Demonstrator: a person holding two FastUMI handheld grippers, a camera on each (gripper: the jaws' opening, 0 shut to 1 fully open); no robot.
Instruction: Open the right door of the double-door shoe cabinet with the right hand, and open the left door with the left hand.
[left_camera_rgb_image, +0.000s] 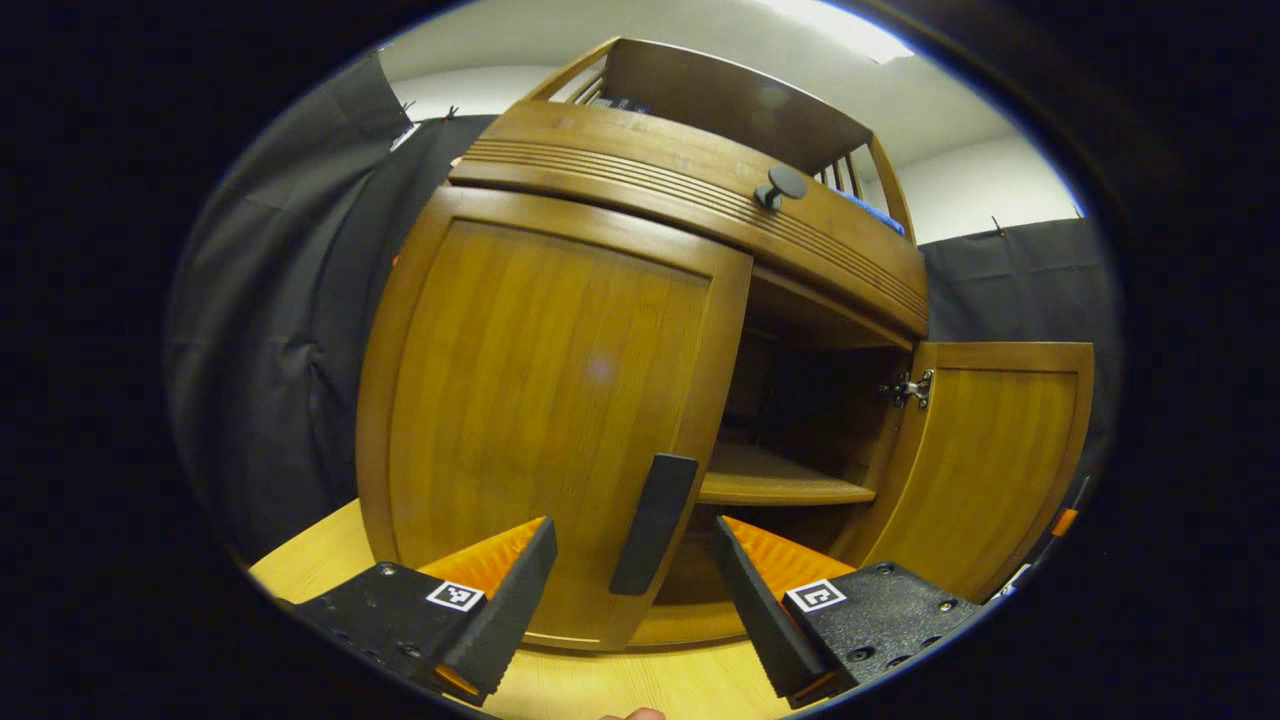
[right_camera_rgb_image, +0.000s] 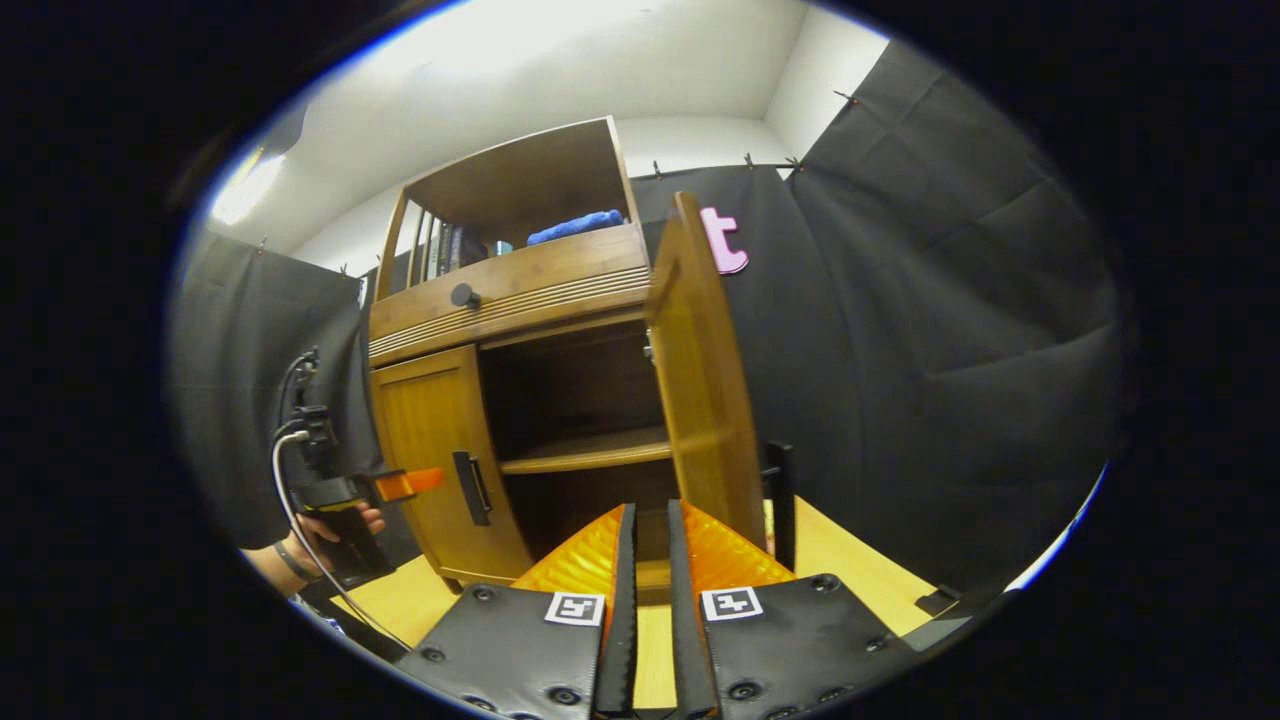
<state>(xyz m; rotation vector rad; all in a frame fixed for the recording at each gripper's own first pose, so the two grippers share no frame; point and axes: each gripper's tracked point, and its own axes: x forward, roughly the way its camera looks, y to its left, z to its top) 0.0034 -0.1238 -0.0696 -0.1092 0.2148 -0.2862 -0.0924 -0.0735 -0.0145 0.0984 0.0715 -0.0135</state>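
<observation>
The wooden shoe cabinet (left_camera_rgb_image: 690, 190) stands close ahead in the left gripper view. Its left door (left_camera_rgb_image: 540, 400) is closed, and the dark vertical handle (left_camera_rgb_image: 655, 520) lies just beyond the gap between my left gripper's (left_camera_rgb_image: 635, 590) open fingers, untouched. The right door (left_camera_rgb_image: 990, 450) is swung wide open. From the right gripper view that door (right_camera_rgb_image: 705, 400) appears edge-on, its handle (right_camera_rgb_image: 780, 500) on the far side. My right gripper (right_camera_rgb_image: 650, 545) is shut on nothing, back from the cabinet. The left gripper (right_camera_rgb_image: 425, 481), held by a hand (right_camera_rgb_image: 335, 525), is in front of the left door (right_camera_rgb_image: 430, 450).
Inside, a shelf (left_camera_rgb_image: 780, 485) crosses the dark compartment. Above the doors is a drawer with a round knob (left_camera_rgb_image: 785, 185). A blue cloth (right_camera_rgb_image: 575, 226) and books lie on the top shelf. The cabinet stands on a light wooden surface (right_camera_rgb_image: 850, 560), with black cloth walls around.
</observation>
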